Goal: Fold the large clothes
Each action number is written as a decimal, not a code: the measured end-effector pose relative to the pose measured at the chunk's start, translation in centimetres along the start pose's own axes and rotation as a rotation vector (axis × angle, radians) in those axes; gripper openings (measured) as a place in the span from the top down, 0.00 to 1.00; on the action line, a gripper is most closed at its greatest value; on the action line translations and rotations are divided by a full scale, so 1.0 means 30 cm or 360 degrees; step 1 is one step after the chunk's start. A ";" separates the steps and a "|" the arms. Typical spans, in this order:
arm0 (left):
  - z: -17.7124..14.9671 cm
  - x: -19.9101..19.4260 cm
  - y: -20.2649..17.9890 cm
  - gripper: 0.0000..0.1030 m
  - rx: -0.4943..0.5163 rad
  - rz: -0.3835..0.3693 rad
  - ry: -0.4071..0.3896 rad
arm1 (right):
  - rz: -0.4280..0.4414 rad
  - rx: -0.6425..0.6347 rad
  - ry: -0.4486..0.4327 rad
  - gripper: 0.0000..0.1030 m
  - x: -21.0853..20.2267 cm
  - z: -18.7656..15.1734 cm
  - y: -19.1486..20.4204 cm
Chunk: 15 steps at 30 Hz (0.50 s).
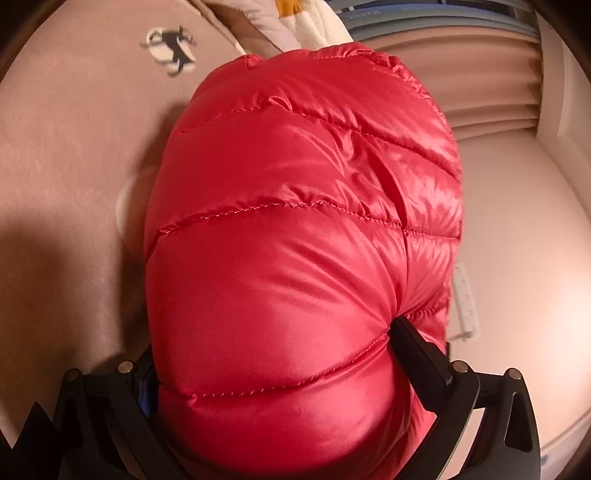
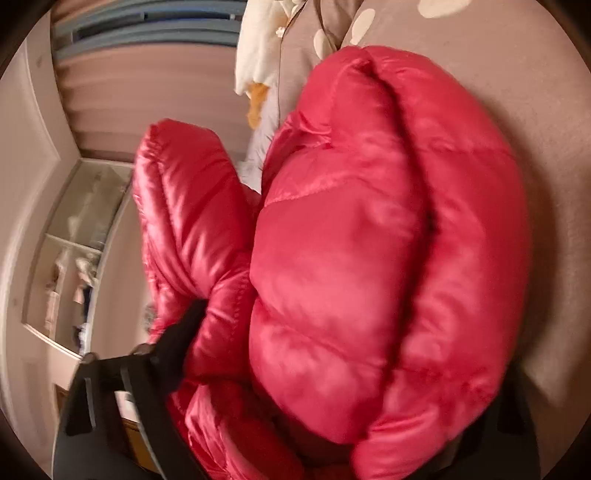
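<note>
A glossy red quilted down jacket [image 1: 295, 192] lies bundled on a beige bed sheet [image 1: 66, 177] and fills both views. In the left wrist view it bulges up between the jaws of my left gripper [image 1: 273, 343], which stand wide. The right fingertip [image 1: 402, 332] pokes a seam and the left finger is hidden under the fabric. In the blurred right wrist view the red jacket [image 2: 369, 240] is folded into thick rolls. My right gripper [image 2: 343, 350] has that bundle between its jaws. Its left finger [image 2: 184, 332] presses a fold and the other finger is hidden.
A cream and brown pillow [image 1: 295, 26] with an orange patch lies beyond the jacket. The sheet carries a small printed figure [image 1: 170, 48]. Pleated curtains [image 1: 491, 85] hang behind, and a white shelf unit [image 2: 74, 240] stands against the wall.
</note>
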<state>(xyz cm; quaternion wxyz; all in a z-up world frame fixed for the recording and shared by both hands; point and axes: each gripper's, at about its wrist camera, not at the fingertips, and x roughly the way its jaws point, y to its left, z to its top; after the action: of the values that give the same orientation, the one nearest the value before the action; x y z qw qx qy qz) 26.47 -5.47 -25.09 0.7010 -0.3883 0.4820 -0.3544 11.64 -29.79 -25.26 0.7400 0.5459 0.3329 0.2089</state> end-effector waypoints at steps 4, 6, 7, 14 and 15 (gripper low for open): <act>-0.003 -0.034 -0.104 0.06 0.0087 0.0125 -0.0107 | 0.0012 0.0025 -0.0018 0.39 -0.007 0.002 0.037; -0.019 -0.081 -0.181 0.07 0.0137 0.0136 -0.0231 | 0.0005 -0.0091 -0.0033 0.39 -0.018 -0.016 0.122; -0.027 -0.105 -0.225 0.07 0.0171 0.0127 -0.0259 | 0.0027 -0.0136 -0.0050 0.39 -0.033 -0.031 0.170; -0.113 -0.405 -0.558 0.07 0.0532 0.0007 -0.0465 | 0.0270 -0.0487 -0.0097 0.39 -0.142 -0.111 0.519; -0.132 -0.450 -0.605 0.07 0.0564 -0.0005 -0.0499 | 0.0315 -0.0530 -0.0111 0.39 -0.164 -0.134 0.585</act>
<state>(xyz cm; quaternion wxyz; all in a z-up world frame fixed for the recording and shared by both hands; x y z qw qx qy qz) 16.63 -2.64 -4.54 0.8238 -0.3102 0.2970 -0.3699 6.28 -24.85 -8.08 0.8070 0.4527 0.2128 0.3138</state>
